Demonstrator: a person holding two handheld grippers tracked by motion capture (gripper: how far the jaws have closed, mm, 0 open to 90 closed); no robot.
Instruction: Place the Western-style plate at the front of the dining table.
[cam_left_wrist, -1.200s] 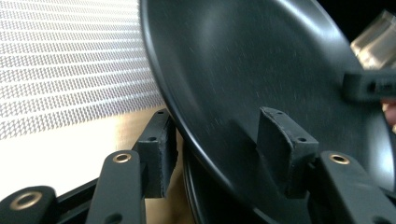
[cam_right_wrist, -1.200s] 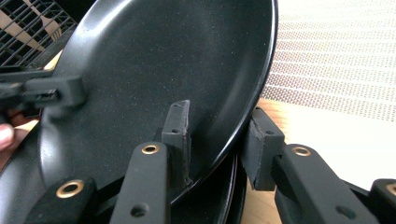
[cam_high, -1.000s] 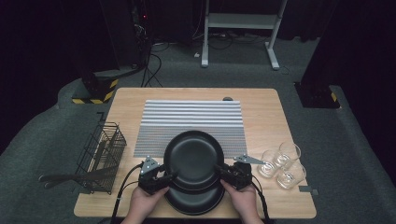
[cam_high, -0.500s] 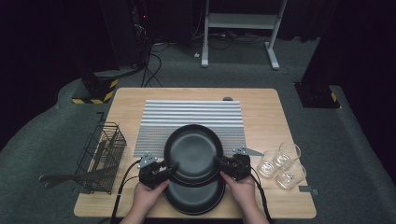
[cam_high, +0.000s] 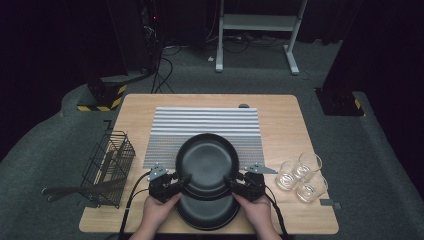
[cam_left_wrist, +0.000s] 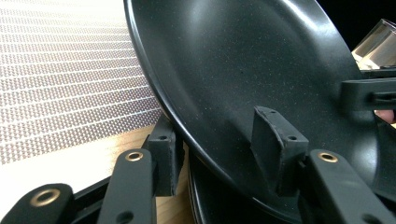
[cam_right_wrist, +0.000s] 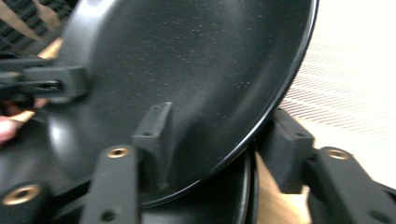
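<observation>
Left gripper: held in the person's left hand at the near edge of the table. Its jaws straddle the left rim of the upper black plate, one pad above the rim and one beneath, as seen in the left gripper view. Whether the pads press on the rim cannot be told; a slight gap appears beside the inner pad.

Right gripper: held in the right hand, set on the opposite, right rim of the same plate. Its jaws have just been opening, with the rim between them. In the right gripper view the outer pad stands clear of the rim, so the plate is taken as released on this side.

Upper black plate: positioned at the near middle of the table, its far half lying over the striped mat, its near part overlapping the lower black plate. It is seen tilted in both gripper views.

Lower black plate: flat on the table, between the two hands.

Striped mat: spread across the table's centre.

Wire basket: placed at the left edge of the table, well apart from the plates.

Glasses: three, grouped near the right edge, just beside the right gripper.
</observation>
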